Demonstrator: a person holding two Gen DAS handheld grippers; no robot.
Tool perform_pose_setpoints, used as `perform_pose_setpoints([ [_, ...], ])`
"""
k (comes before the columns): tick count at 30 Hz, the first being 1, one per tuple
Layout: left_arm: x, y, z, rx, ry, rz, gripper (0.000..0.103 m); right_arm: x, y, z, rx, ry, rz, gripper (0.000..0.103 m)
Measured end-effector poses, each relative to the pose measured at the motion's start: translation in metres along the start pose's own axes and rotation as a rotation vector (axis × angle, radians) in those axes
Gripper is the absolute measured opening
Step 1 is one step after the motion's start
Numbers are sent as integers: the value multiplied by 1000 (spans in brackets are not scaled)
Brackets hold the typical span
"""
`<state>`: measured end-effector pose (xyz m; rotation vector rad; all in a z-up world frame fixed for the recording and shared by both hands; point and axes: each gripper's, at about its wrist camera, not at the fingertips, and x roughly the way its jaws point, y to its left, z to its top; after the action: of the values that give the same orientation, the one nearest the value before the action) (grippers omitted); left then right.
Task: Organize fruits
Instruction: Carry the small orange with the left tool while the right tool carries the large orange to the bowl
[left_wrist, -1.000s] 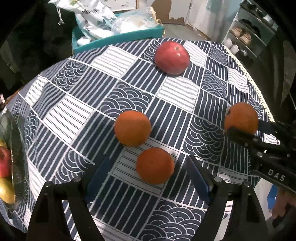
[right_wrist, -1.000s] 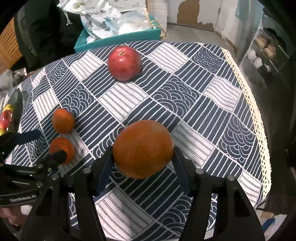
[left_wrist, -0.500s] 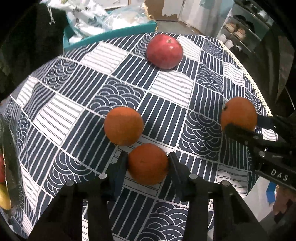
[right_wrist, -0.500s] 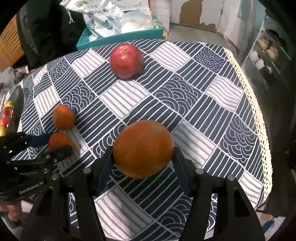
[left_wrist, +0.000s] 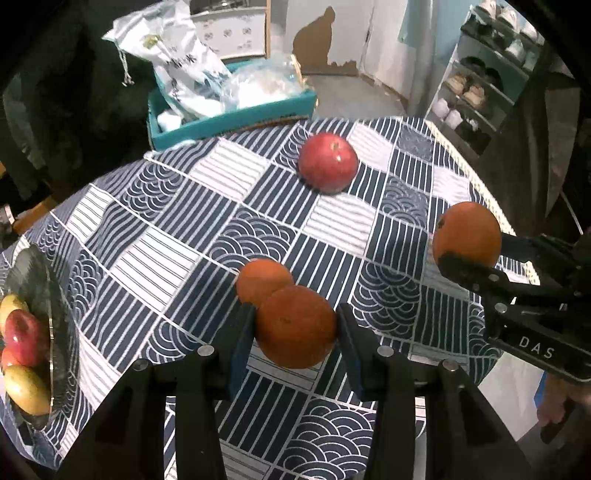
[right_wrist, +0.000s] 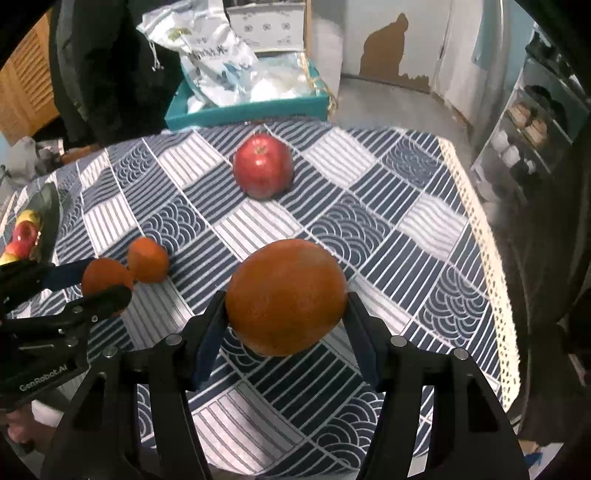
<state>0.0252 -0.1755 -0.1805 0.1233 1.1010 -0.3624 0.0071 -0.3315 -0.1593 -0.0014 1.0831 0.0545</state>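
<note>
My left gripper (left_wrist: 295, 326) is shut on a small orange (left_wrist: 295, 326) and holds it just above the tablecloth; it also shows in the right wrist view (right_wrist: 106, 277). My right gripper (right_wrist: 286, 297) is shut on a larger orange (right_wrist: 286, 297), lifted over the table's right part; this orange shows in the left wrist view (left_wrist: 467, 234). A second small orange (left_wrist: 263, 278) lies on the cloth right behind the left one. A red apple (left_wrist: 328, 162) sits further back. A glass plate (left_wrist: 40, 280) with several apples stands at the left edge.
The round table has a blue-and-white patterned cloth (left_wrist: 177, 221). A teal tray (left_wrist: 229, 118) with plastic bags stands at the far edge. A shoe rack (left_wrist: 476, 88) is at the back right, off the table.
My left gripper closed on the near small orange and lifted it off the cloth. My right gripper kept its hold on the large orange and rose slightly.
</note>
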Motion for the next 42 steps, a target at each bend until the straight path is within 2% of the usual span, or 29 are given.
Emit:
perform_pose_setpoints([
  [16, -64, 18, 8, -50, -113, 0, 45, -57, 20, 24, -41, -135, 25, 62],
  [28, -100, 43, 11, -77, -203, 47, 45, -99, 37, 37, -66, -238, 56, 62],
  [42, -140, 63, 8, -104, -272, 49, 45, -119, 62, 48, -102, -294, 81, 62],
])
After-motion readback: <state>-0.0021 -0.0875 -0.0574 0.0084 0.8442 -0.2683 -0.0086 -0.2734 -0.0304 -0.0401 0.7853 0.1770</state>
